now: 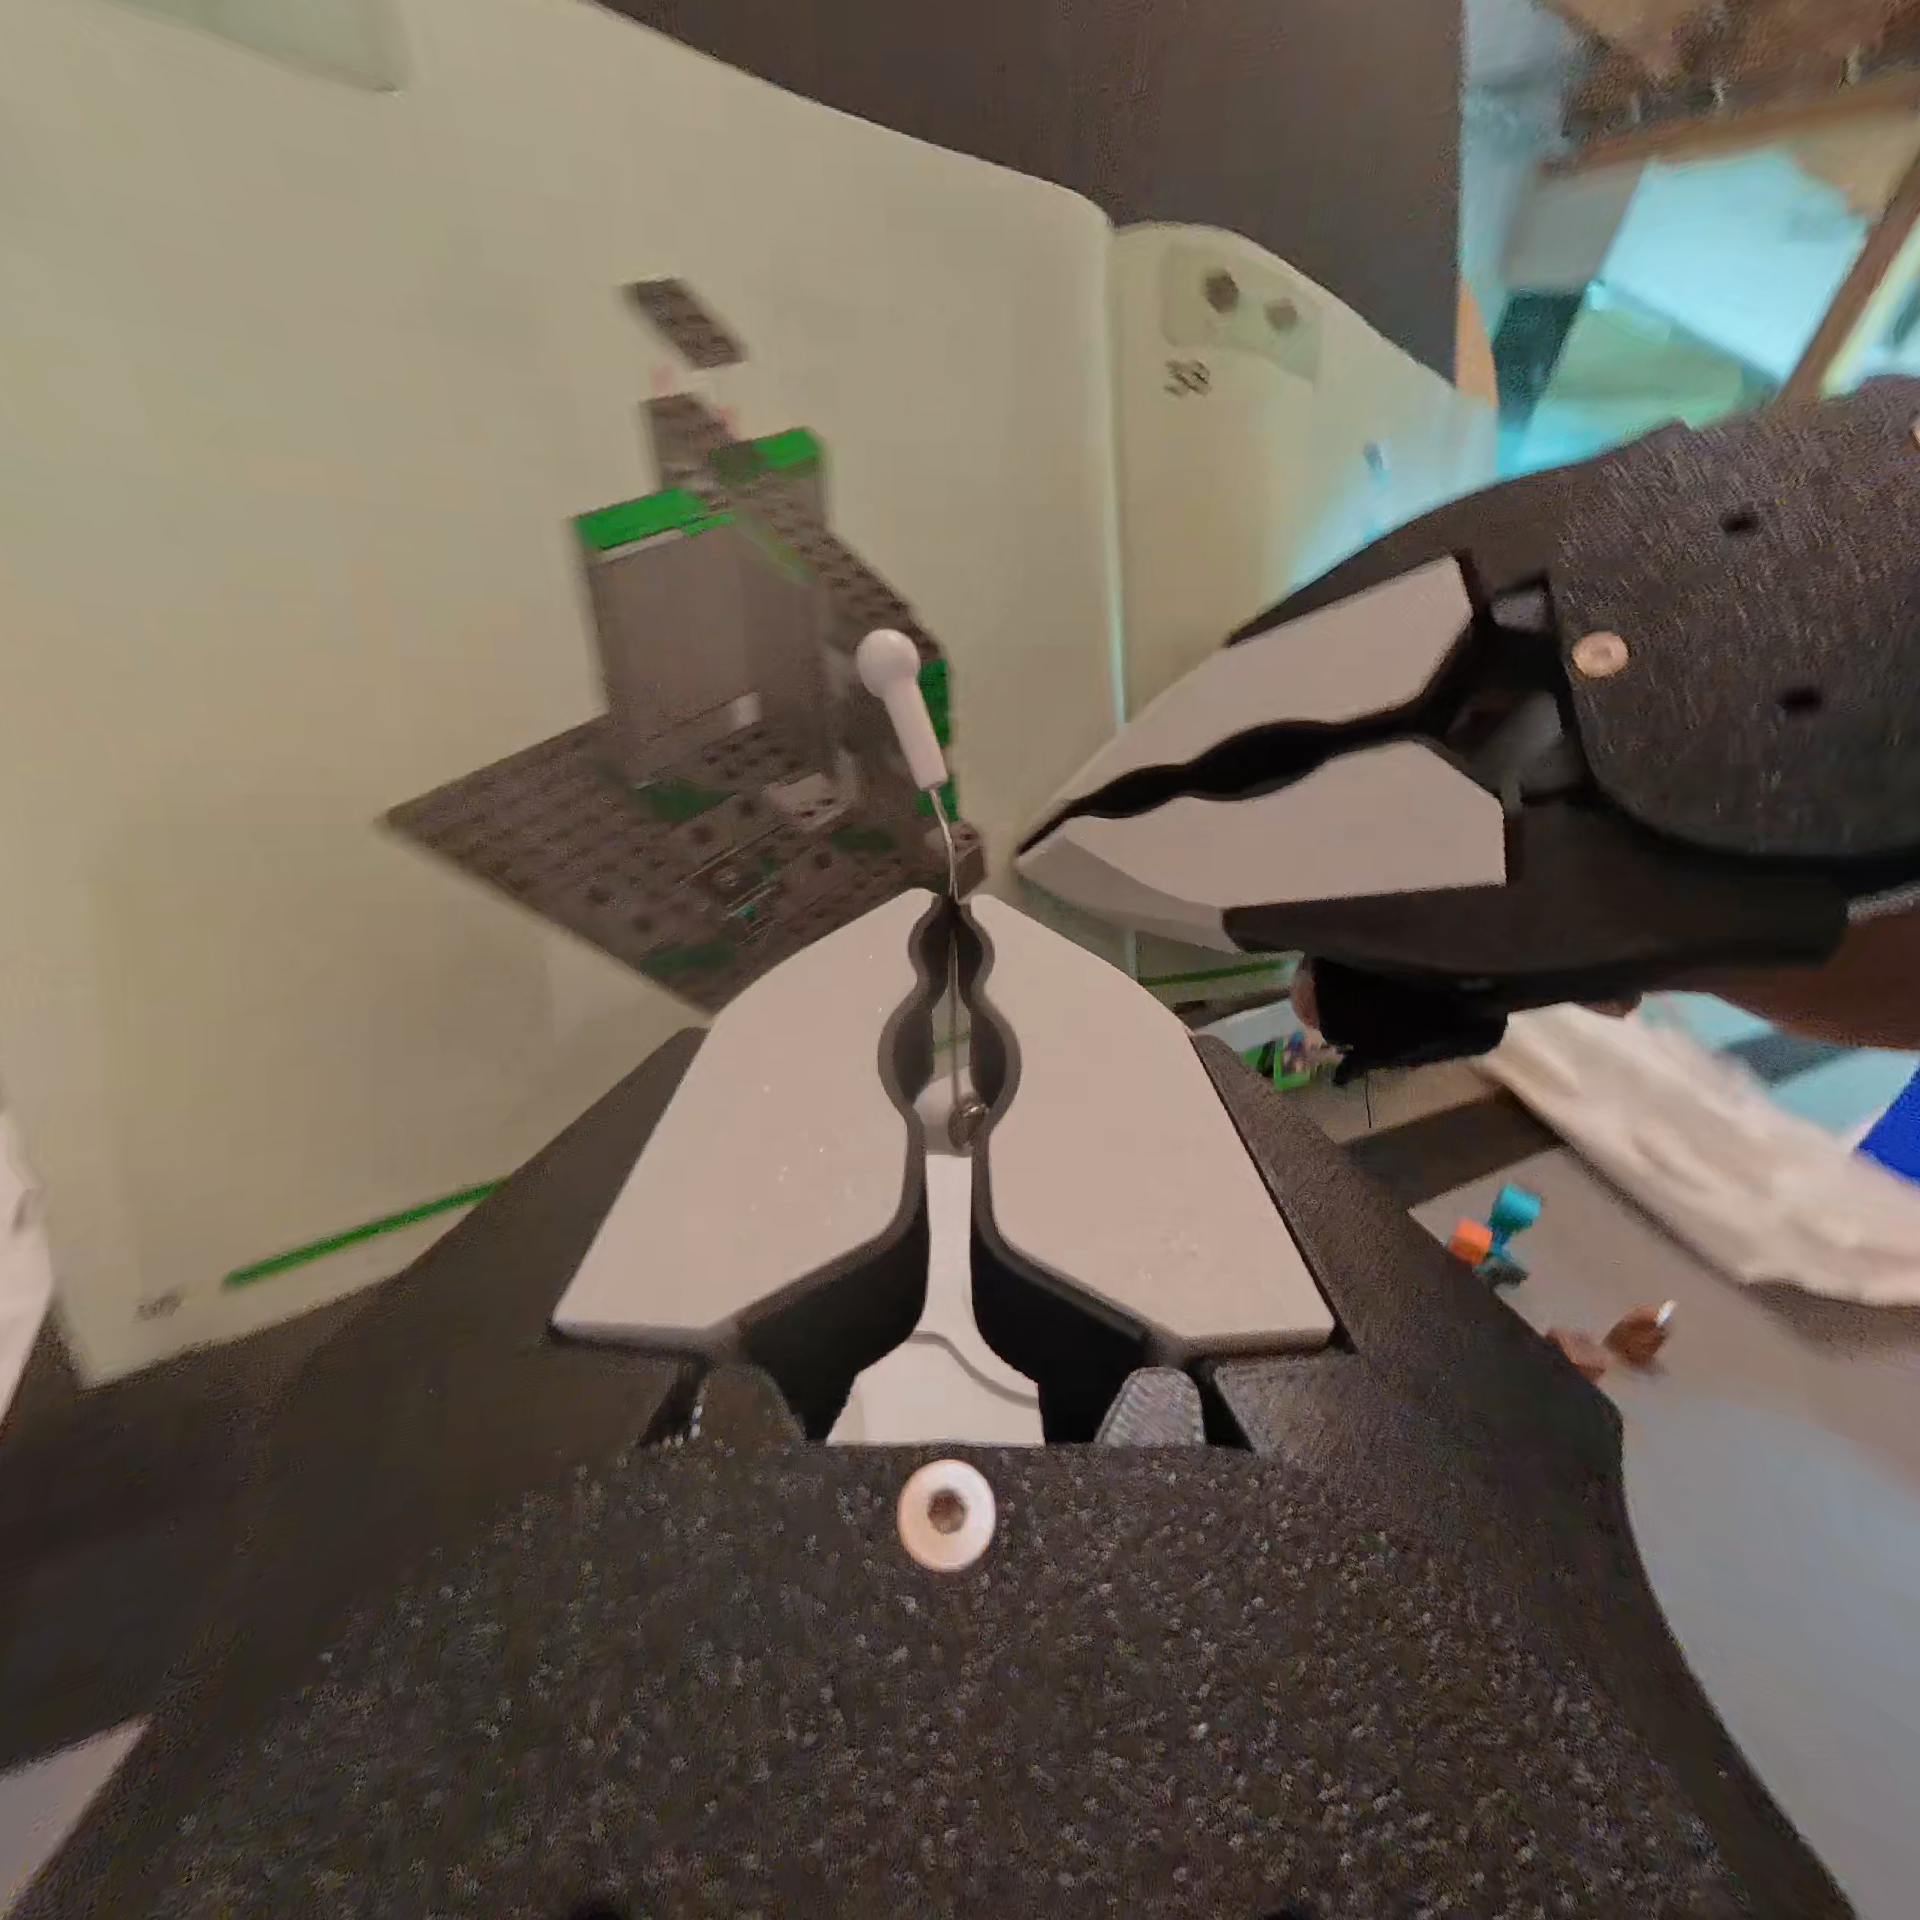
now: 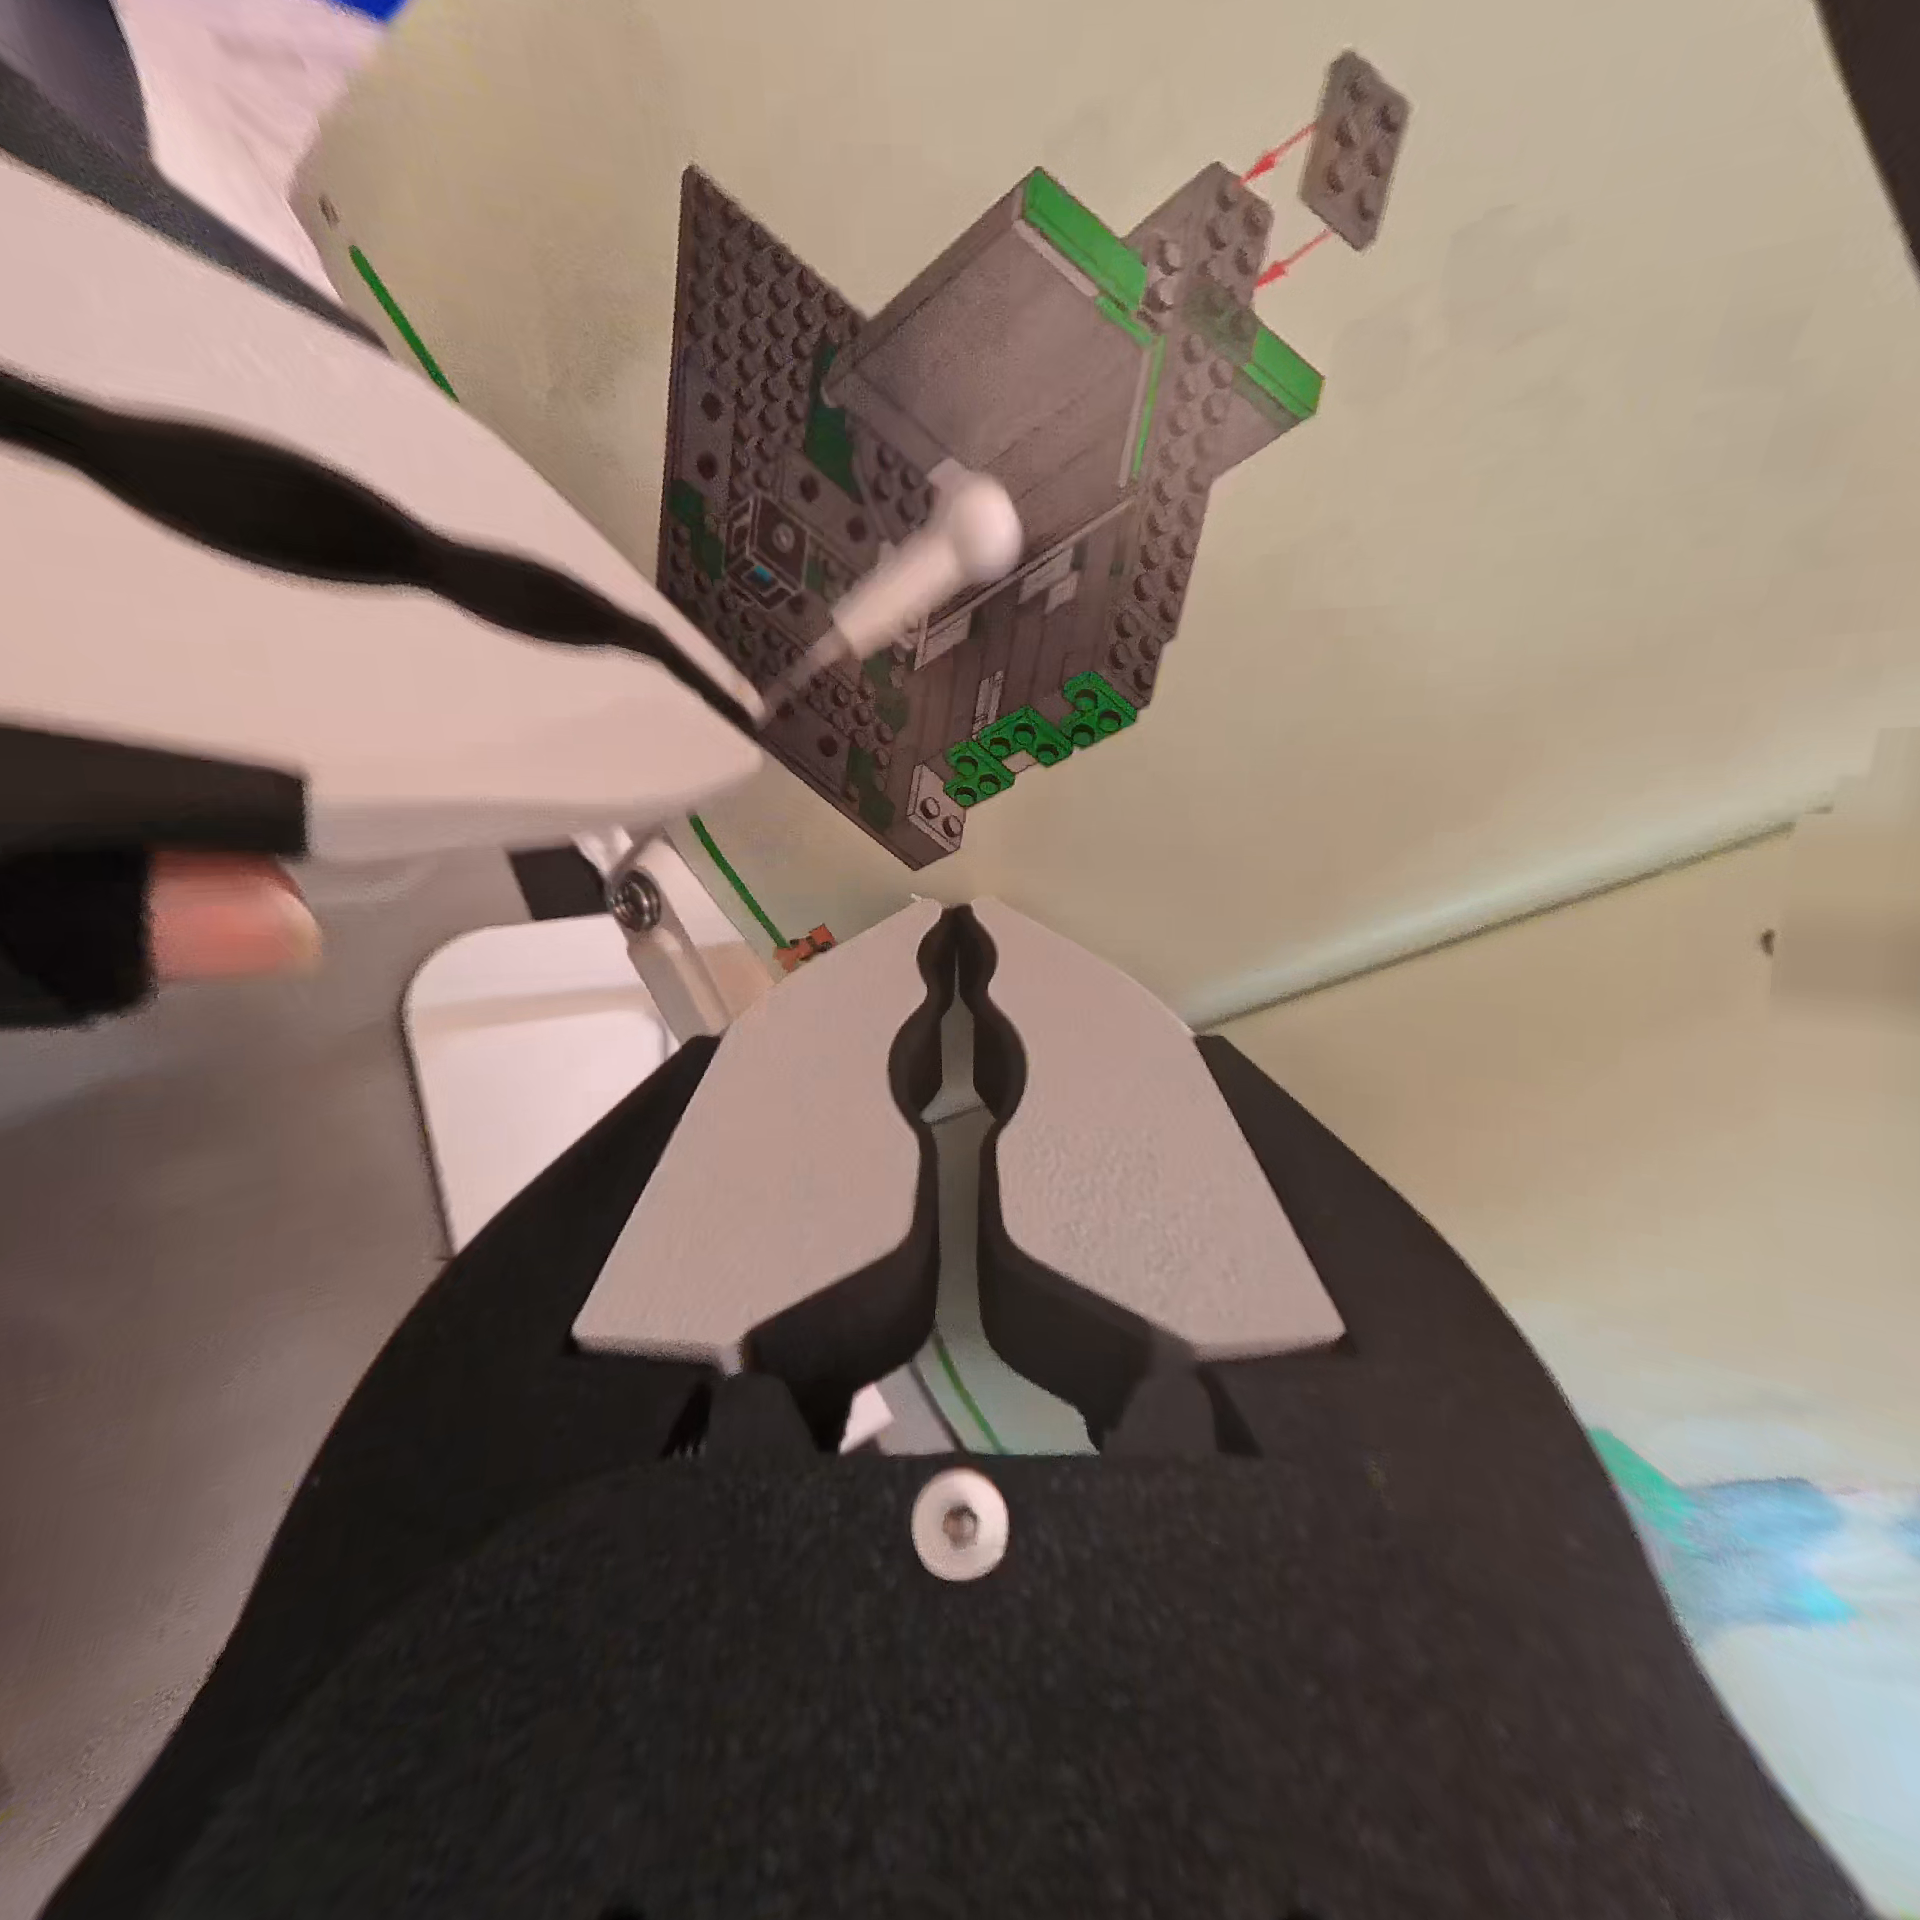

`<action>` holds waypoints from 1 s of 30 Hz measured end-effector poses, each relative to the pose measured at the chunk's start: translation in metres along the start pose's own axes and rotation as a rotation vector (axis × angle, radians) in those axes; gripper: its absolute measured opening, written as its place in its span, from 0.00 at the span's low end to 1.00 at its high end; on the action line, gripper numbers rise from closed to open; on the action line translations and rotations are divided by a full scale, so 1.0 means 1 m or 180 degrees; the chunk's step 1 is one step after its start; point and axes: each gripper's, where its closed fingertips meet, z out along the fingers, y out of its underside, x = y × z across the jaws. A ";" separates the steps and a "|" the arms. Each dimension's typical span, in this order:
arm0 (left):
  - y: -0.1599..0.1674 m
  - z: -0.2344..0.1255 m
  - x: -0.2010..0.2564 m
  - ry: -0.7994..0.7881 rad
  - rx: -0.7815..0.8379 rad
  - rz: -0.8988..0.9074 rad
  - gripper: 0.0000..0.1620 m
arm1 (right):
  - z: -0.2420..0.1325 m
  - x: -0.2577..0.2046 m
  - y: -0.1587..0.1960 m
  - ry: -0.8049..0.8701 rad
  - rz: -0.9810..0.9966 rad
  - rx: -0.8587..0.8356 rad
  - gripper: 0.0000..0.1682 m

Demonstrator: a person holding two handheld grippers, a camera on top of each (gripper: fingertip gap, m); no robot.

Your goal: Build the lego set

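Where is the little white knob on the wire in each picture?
Left wrist view: white knob sits just above centre, over the left gripper.
Right wrist view: white knob sits above centre, right of the left gripper.
Shared landmark: the instruction page behind it.

We list: grey tabletop [image 1: 1714,1475], blurred; dark wall panel [image 1: 1091,94] behind; bright teal-lit window area [image 1: 1683,260] upper right, wooden frame [image 1: 1860,281] beside it.
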 end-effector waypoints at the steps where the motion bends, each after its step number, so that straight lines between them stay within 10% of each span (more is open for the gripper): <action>1: 0.001 0.004 0.007 0.0078 -0.0070 0.0180 0.00 | -0.001 -0.001 -0.001 -0.0088 0.0148 0.0093 0.00; 19: 0.025 0.023 0.033 0.0156 -0.0611 0.2234 0.01 | -0.066 0.023 0.051 -0.0249 0.1621 0.0715 0.02; 30: -0.006 -0.028 0.038 0.0054 -0.0174 0.1584 0.08 | -0.135 -0.016 0.083 0.0061 0.2032 0.1588 0.06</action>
